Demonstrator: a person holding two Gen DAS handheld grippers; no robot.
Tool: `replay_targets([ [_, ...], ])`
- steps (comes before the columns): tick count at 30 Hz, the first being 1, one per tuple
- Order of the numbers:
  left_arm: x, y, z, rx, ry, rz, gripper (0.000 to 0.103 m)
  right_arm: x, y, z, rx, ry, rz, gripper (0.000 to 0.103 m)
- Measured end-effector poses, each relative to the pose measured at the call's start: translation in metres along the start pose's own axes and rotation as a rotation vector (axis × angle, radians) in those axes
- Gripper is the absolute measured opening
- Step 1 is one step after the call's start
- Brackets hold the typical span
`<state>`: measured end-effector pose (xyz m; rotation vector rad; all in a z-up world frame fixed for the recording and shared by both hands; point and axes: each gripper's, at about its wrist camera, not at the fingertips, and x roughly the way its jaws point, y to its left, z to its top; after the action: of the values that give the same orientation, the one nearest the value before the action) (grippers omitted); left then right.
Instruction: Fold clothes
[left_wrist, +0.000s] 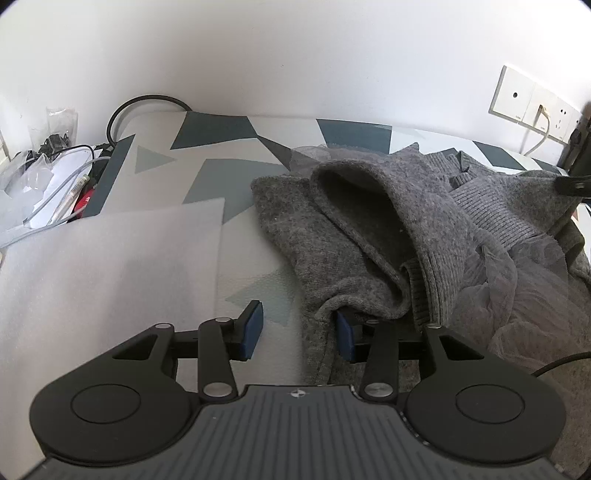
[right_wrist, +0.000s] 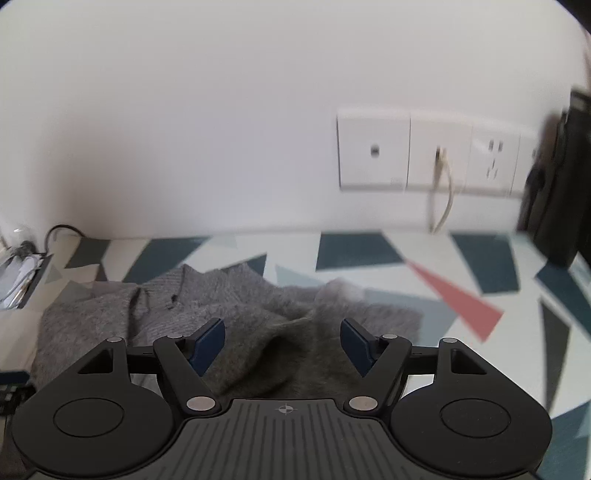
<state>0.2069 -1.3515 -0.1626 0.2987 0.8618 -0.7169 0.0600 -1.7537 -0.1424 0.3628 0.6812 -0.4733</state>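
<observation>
A crumpled grey knit sweater (left_wrist: 369, 229) with ribbed cuffs and a sheer tulle part (left_wrist: 517, 273) lies on the patterned table cover (left_wrist: 221, 155). My left gripper (left_wrist: 299, 332) is open at the sweater's near left edge. Its right pad (left_wrist: 345, 338) is tucked under a fold of the knit and its left pad (left_wrist: 253, 328) is over bare cover. In the right wrist view the same sweater (right_wrist: 258, 306) is bunched below my right gripper (right_wrist: 282, 345), which is open and holds nothing, hovering over the fabric.
A white foam sheet (left_wrist: 110, 258) covers the table's left part. Cables and plastic bags (left_wrist: 55, 177) are piled at the far left by the wall. Wall sockets (right_wrist: 436, 151) with a plugged cable sit behind. A black object (right_wrist: 557, 177) stands at the right edge.
</observation>
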Motion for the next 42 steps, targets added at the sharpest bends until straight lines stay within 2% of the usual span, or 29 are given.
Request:
replay_targets([
  [2,0.0,0.0,0.0,0.001,0.001,0.002,0.045,0.018,-0.002,-0.002,0.044,0.067,0.008,0.052],
  [3,0.0,0.0,0.0,0.001,0.002,0.002,0.045,0.023,-0.003,-0.004,0.056,0.085,0.014,0.034],
  [4,0.0,0.0,0.001,0.0,0.003,0.002,0.045,0.023,-0.005,-0.006,0.058,0.088,0.023,0.026],
  [7,0.001,0.0,0.001,-0.001,0.005,0.003,0.045,0.021,-0.012,-0.011,0.065,0.088,0.042,0.021],
  [9,0.001,0.0,0.001,-0.002,0.007,0.004,0.045,0.008,-0.027,-0.007,0.078,0.055,0.013,0.021],
  [11,0.001,0.0,0.002,-0.005,0.009,0.006,0.045,-0.007,-0.048,0.0,0.099,0.007,-0.063,0.02],
  [15,0.001,-0.001,0.001,-0.014,0.009,0.009,0.045,-0.039,-0.106,0.01,0.193,-0.066,-0.282,0.02],
  [17,0.001,-0.001,0.002,-0.017,0.009,0.011,0.045,-0.049,-0.133,0.01,0.251,-0.076,-0.369,0.01],
  [19,0.001,-0.001,0.002,-0.018,0.009,0.011,0.045,-0.053,-0.15,0.007,0.286,-0.067,-0.447,0.01],
  [23,0.002,-0.001,0.002,-0.018,0.011,0.011,0.046,-0.048,-0.155,-0.004,0.287,-0.019,-0.48,0.014],
  [24,0.002,-0.001,0.002,-0.019,0.012,0.011,0.046,-0.046,-0.15,-0.007,0.267,-0.014,-0.498,0.021],
  [25,0.002,-0.001,0.002,-0.019,0.013,0.01,0.046,-0.044,-0.145,-0.009,0.248,-0.009,-0.515,0.036],
  [27,0.002,-0.001,0.002,-0.02,0.014,0.01,0.046,-0.041,-0.135,-0.015,0.209,0.002,-0.551,0.052],
  [29,0.002,-0.001,0.002,-0.017,0.015,0.008,0.047,-0.04,-0.127,-0.014,0.186,-0.015,-0.563,0.055],
  [32,0.002,-0.001,0.003,-0.009,0.02,0.011,0.053,-0.045,-0.112,-0.011,0.143,-0.045,-0.528,0.058],
  [34,0.003,0.0,0.004,-0.015,0.025,0.017,0.058,-0.042,-0.104,-0.014,0.131,-0.02,-0.491,0.061],
  [36,0.004,0.001,0.005,-0.016,0.029,0.016,0.059,-0.038,-0.096,-0.017,0.119,0.004,-0.454,0.065],
  [42,0.003,0.001,0.007,-0.02,0.049,0.021,0.06,-0.029,-0.073,-0.025,0.084,0.076,-0.341,0.069],
])
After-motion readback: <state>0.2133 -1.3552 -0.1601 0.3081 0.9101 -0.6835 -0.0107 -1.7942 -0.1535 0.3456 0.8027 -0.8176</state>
